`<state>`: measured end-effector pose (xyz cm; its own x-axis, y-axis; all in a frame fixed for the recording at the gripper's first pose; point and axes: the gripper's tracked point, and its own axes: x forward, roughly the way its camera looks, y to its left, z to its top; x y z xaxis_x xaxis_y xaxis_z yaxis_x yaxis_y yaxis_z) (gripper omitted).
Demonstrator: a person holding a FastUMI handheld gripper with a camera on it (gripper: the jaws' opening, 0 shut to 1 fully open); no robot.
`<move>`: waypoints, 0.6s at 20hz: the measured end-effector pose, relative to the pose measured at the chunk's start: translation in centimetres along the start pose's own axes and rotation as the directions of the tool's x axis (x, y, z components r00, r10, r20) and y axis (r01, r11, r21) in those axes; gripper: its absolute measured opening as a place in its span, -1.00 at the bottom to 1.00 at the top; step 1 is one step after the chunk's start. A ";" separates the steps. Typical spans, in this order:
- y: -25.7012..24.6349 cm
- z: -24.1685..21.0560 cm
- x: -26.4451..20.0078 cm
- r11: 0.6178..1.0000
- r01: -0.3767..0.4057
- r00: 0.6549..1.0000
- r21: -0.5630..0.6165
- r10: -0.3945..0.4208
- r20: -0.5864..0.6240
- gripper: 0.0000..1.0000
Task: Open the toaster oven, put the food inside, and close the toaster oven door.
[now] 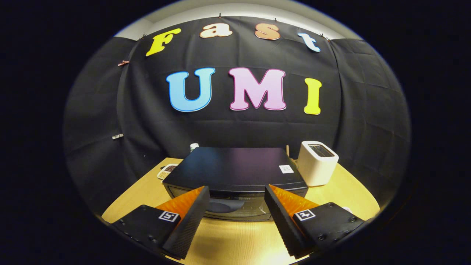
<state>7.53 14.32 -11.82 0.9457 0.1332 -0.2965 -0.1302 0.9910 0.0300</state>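
A: While the tool [237,198] hangs wide open and empty, what could slip?

B: From nine o'clock: a small dish [167,171] of food, then the boxy black toaster oven [235,171] at twelve, door shut, on the smooth wooden counter [235,239]. The tool's fingers could skid off its glossy handle. A white toaster [316,163] sits at two.

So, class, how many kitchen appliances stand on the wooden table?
2. The black toaster oven sits just ahead of the open hand-held gripper; the white toaster stands beside it. Others may hide behind.
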 end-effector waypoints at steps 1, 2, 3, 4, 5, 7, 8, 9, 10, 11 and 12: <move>0.4 -0.7 0.7 1.000 0.003 1.000 0.004 -0.003 -0.018 0.96; 0.7 -1.3 1.3 1.000 0.009 0.999 0.016 -0.009 -0.036 0.96; 1.0 -1.7 1.8 0.999 0.017 0.999 0.032 -0.016 -0.047 0.96; 1.3 -2.0 2.4 0.999 0.025 0.998 0.048 -0.022 -0.058 0.96; 1.5 -2.5 3.0 0.997 0.033 0.997 0.065 -0.029 -0.071 0.96; 2.0 -3.2 4.0 0.996 0.044 0.995 0.080 -0.037 -0.095 0.96; 2.0 -3.6 4.5 0.996 0.053 0.993 0.078 -0.044 -0.109 0.96; 2.0 -3.6 4.6 0.995 0.066 0.993 0.070 -0.058 -0.108 0.96; 2.2 -3.1 4.9 0.996 0.063 0.995 0.061 -0.058 -0.082 0.98; 2.5 -3.3 5.4 0.997 0.059 0.995 0.054 -0.055 -0.086 0.97; 2.6 -3.8 5.3 0.997 0.065 0.993 0.039 -0.061 -0.100 0.98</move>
<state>11.06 17.57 -16.92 0.9175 0.0710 -0.3914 -0.0566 0.9972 0.0482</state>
